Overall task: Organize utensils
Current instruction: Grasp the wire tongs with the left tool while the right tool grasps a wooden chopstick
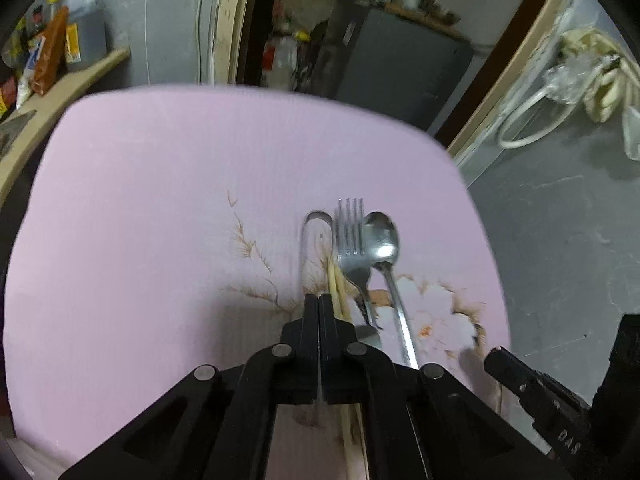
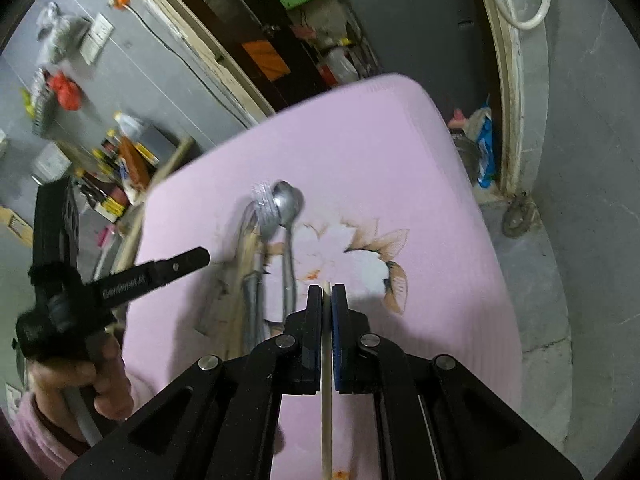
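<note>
Fork [image 1: 352, 240] lies between tongs [image 1: 316, 248] and spoon [image 1: 382, 240] on the cloth [image 1: 160, 200].

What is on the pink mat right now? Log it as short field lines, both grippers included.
surface: pink floral mat
utensils on the mat: silver metal fork, silver metal spoon, silver metal knife with rounded tip, lying side by side
left gripper: fingers closed, nothing visible between them
right gripper: fingers closed on a pale wooden chopstick
other chopsticks: pale sticks between knife and fork
</note>
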`<state>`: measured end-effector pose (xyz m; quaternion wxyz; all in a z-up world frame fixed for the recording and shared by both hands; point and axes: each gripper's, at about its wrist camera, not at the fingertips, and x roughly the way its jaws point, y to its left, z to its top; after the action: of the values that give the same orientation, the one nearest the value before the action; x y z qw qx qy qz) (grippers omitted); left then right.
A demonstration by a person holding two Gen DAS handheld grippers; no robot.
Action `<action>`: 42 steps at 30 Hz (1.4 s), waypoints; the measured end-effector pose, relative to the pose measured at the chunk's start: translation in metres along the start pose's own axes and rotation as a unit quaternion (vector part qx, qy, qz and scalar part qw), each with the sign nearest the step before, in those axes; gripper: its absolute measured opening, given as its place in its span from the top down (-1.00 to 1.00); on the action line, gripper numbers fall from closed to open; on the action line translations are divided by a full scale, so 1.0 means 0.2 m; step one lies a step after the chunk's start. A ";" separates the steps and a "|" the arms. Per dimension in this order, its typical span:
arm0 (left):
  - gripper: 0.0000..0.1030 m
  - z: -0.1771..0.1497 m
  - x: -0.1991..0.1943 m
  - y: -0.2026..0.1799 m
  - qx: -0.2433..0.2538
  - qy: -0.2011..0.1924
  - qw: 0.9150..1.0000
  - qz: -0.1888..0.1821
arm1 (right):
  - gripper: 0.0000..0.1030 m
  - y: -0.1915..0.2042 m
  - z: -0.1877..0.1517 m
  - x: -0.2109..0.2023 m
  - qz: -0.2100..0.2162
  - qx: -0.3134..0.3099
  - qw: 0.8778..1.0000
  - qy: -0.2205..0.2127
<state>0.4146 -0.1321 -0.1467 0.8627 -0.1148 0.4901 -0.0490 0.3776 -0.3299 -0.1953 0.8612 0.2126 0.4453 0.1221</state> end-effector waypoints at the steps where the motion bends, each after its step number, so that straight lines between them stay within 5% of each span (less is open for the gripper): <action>1: 0.98 -0.02 -0.01 -0.01 0.010 0.007 1.000 0.007 | 0.92 0.01 -0.01 0.00 -0.003 -0.001 1.000 0.003; 10: 0.94 0.05 0.09 0.12 -0.066 0.018 0.997 -0.038 | 0.92 -0.06 -0.03 0.07 -0.013 0.007 1.000 0.018; 14: 0.36 0.09 0.13 0.09 -0.059 0.014 0.997 -0.046 | 0.92 -0.08 0.00 0.11 -0.011 0.011 1.000 0.017; 17: 0.13 0.12 0.18 0.08 -0.050 0.012 0.998 -0.041 | 0.92 -0.10 0.02 0.14 -0.006 0.016 1.000 0.019; 27: 0.16 0.23 0.32 0.03 -0.012 0.067 0.998 -0.013 | 0.92 -0.12 0.03 0.22 0.007 0.016 0.999 0.038; 34: 0.55 0.28 0.36 -0.05 0.047 0.092 0.993 0.048 | 0.92 -0.12 0.04 0.22 0.007 0.013 0.999 0.042; 42: 0.56 0.24 0.22 0.03 -0.006 0.062 0.998 0.004 | 0.92 -0.08 0.04 0.14 0.022 0.007 1.000 0.019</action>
<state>0.4787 -0.1277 -0.1620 0.8302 -0.1148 0.5432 -0.0498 0.4006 -0.3351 -0.2198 0.8482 0.2266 0.4573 0.1419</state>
